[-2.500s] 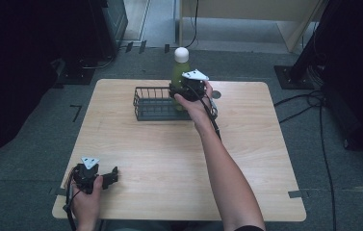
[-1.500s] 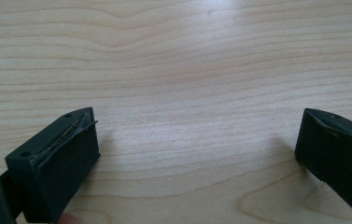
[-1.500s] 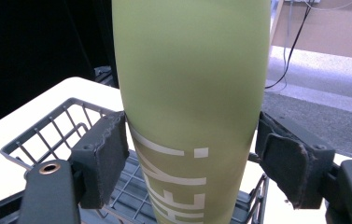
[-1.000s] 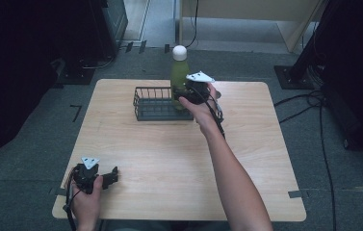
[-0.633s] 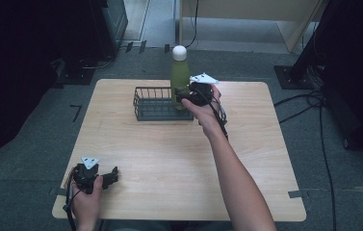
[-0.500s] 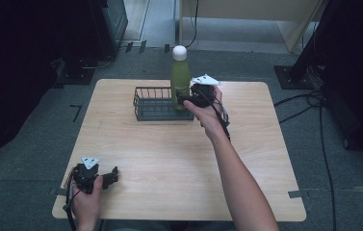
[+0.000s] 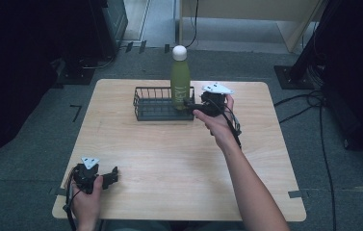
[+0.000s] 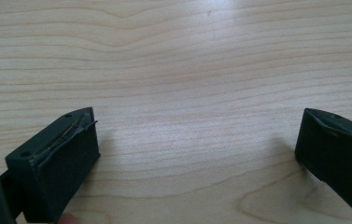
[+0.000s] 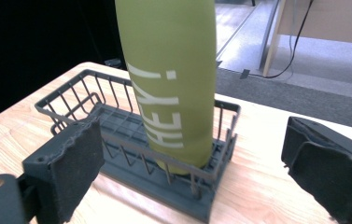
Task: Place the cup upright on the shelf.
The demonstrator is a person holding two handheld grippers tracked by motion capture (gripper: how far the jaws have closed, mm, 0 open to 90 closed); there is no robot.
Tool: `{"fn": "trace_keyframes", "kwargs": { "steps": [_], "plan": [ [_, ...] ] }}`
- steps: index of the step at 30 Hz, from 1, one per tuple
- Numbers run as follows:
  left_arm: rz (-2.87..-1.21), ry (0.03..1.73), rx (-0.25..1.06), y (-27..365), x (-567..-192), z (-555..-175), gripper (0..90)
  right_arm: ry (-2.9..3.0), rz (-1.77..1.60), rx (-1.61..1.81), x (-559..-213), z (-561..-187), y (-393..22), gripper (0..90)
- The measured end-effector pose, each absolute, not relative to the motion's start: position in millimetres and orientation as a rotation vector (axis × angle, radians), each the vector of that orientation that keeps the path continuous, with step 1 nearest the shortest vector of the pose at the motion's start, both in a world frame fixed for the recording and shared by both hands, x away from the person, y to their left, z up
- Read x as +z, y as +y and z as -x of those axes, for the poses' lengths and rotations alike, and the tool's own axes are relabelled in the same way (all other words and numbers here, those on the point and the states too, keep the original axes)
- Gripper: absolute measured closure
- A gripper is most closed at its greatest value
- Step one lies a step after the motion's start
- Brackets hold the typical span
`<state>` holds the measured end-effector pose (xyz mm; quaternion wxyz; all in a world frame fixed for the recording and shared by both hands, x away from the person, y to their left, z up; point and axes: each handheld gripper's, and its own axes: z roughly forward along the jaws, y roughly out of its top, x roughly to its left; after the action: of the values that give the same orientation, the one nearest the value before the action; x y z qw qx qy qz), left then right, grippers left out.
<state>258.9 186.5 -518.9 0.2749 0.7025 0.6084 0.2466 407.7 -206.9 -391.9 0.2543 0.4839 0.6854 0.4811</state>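
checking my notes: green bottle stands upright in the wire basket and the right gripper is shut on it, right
Not quite. The bottle does stand upright in the basket, but the right gripper is open, its jaws apart and clear of the bottle, as the right gripper view shows.

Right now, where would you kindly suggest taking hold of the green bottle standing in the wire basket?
Probably the bottle's straight round body above the basket's rim, coming level from the right claw's side: it stands upright, and the wires shield its base.

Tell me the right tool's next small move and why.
Probably draw the right tool straight back toward the person: its jaws stand open and apart from the green bottle, which stands upright at one end of the wire basket, apparently already placed.
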Motion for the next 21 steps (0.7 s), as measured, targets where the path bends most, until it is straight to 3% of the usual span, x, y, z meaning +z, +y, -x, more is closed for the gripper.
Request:
{"fn": "trace_keyframes", "kwargs": {
  "steps": [21],
  "plan": [
    [-1.889, 1.636, 0.663, 186.5, -518.9, -258.9, 0.0, 1.84, -1.344, 1.257, -407.4, -363.0, -258.2, 1.8]
  ]
}}
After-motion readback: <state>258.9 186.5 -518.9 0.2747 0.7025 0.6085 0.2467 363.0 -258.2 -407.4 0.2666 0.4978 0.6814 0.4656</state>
